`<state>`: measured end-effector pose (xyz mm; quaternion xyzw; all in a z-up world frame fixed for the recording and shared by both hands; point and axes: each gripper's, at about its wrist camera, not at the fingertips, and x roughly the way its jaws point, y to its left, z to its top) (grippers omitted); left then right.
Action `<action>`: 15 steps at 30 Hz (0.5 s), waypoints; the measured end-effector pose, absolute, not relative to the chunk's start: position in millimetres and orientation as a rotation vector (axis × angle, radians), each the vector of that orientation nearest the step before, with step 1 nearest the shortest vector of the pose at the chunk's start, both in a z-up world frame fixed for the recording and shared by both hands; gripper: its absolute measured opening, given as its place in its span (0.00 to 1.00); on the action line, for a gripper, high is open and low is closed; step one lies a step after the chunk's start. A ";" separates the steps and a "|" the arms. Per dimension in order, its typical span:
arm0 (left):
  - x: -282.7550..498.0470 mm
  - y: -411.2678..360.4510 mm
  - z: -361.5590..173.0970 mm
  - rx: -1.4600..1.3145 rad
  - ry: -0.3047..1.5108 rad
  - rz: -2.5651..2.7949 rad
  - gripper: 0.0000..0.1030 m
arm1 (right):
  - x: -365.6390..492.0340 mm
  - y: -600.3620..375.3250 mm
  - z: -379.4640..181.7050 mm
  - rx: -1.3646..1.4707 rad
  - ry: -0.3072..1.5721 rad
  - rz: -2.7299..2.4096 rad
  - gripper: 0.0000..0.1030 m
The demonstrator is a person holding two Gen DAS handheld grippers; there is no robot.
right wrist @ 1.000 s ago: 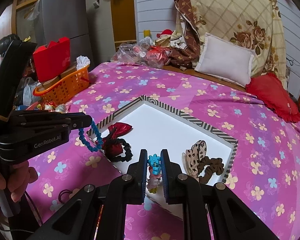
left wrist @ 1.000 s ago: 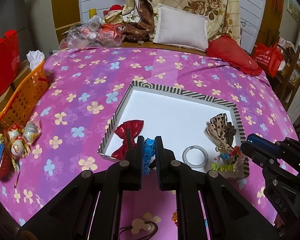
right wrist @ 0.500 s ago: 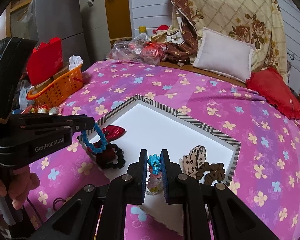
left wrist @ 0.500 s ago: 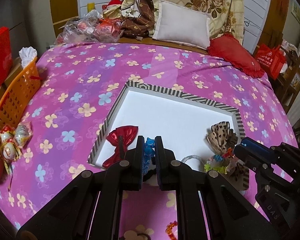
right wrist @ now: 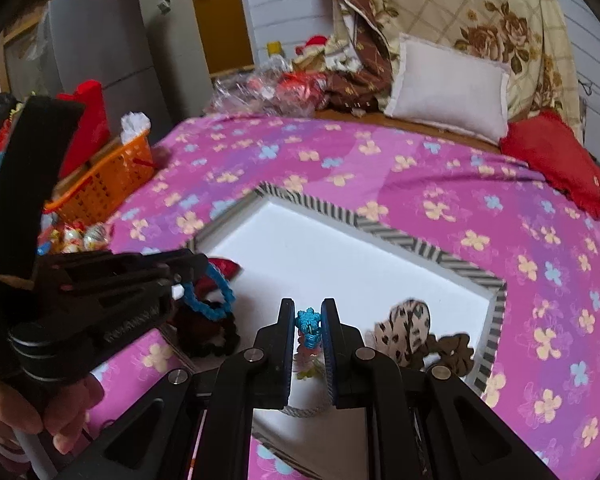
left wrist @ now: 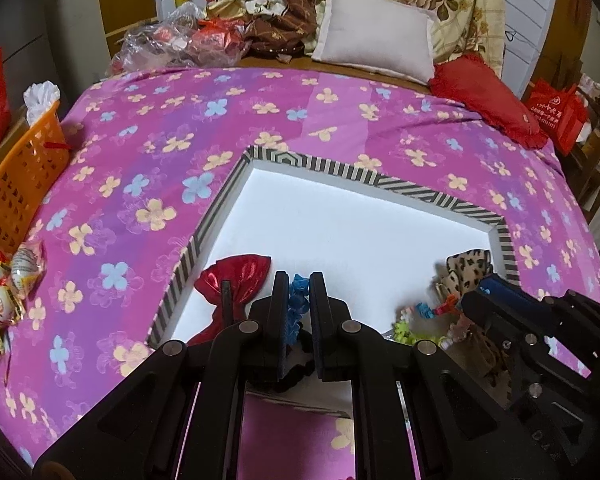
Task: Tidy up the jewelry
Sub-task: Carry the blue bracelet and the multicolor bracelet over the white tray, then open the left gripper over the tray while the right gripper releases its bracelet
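- Left gripper (left wrist: 299,300) is clamped on the blue bracelet (right wrist: 208,296); lower it onto bare tray (left wrist: 340,228) floor.
- Right gripper (right wrist: 307,330) pinches the bead charm (right wrist: 308,326); set it clear of the leopard bow (right wrist: 404,326).

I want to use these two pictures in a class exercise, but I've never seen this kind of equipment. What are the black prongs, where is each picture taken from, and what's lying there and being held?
There is no robot: a person holds a two-finger gripper in each hand, and each carries a wide-angle camera looking along its fingers.

One picture is from the left gripper, the other from the right gripper.

Below is a bed with a flowered purple cover. On it sits a white tray with a striped rim, holding a red bow and a leopard-print bow.

The left gripper pinches a blue bead bracelet. The right gripper pinches a multicoloured bead strand.
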<state>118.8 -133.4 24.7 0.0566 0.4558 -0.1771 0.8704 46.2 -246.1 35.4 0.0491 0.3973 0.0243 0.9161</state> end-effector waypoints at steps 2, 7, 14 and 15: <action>119.3 -135.3 20.3 0.126 0.956 -0.370 0.09 | 46.7 -249.3 25.7 0.100 0.844 0.040 0.12; 122.1 -138.5 10.7 0.123 0.976 -0.370 0.09 | 44.3 -261.2 6.6 0.118 0.894 0.009 0.12; 119.4 -143.2 -0.2 0.134 0.997 -0.375 0.09 | 42.2 -265.4 -9.7 0.115 0.931 -0.003 0.12; 119.3 -143.1 -2.4 0.136 1.001 -0.372 0.09 | 41.8 -265.6 -11.9 0.117 0.936 -0.003 0.12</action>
